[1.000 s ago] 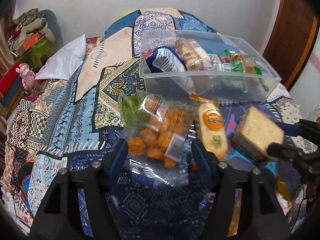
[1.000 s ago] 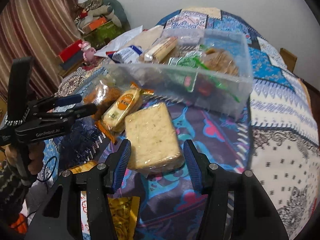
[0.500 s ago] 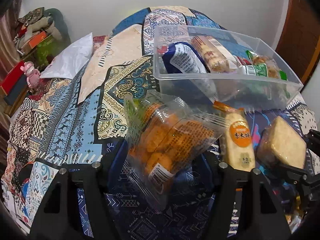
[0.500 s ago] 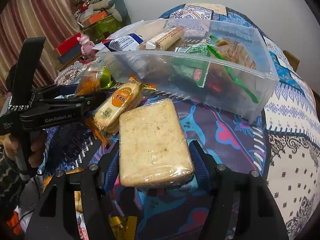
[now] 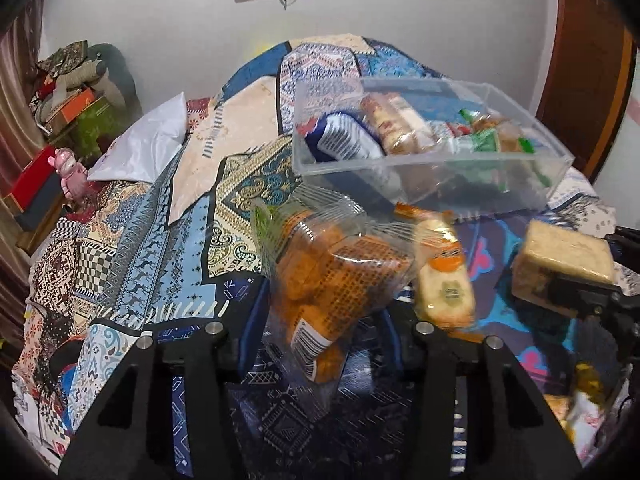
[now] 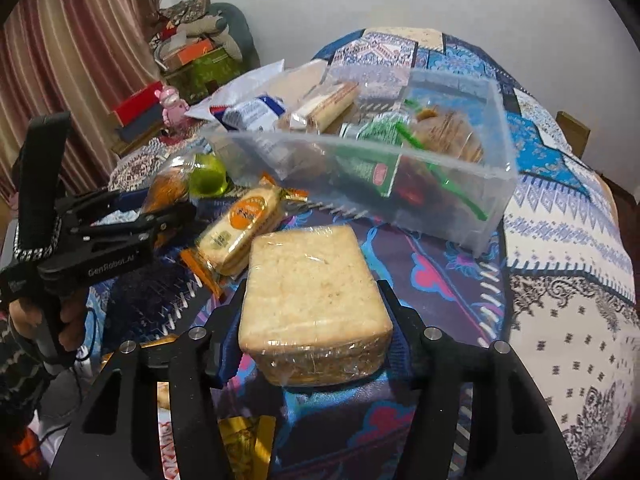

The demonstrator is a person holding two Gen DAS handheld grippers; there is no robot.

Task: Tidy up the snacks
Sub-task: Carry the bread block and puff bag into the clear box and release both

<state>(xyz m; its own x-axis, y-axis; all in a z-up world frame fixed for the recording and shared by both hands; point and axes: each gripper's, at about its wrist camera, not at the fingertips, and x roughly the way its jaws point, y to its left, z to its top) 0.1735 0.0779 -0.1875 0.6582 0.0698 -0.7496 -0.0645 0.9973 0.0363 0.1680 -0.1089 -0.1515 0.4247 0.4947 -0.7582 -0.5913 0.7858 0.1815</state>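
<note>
The left tool (image 6: 172, 216) carries white lettering "GenRobot.AI" on its black body; snack labels are unreadable.

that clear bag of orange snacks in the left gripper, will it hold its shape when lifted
Probably not. The snack bag is thin crinkly film, already bulging between the closing left gripper, so it likely sags. Its loose pieces may shift or crush.
</note>
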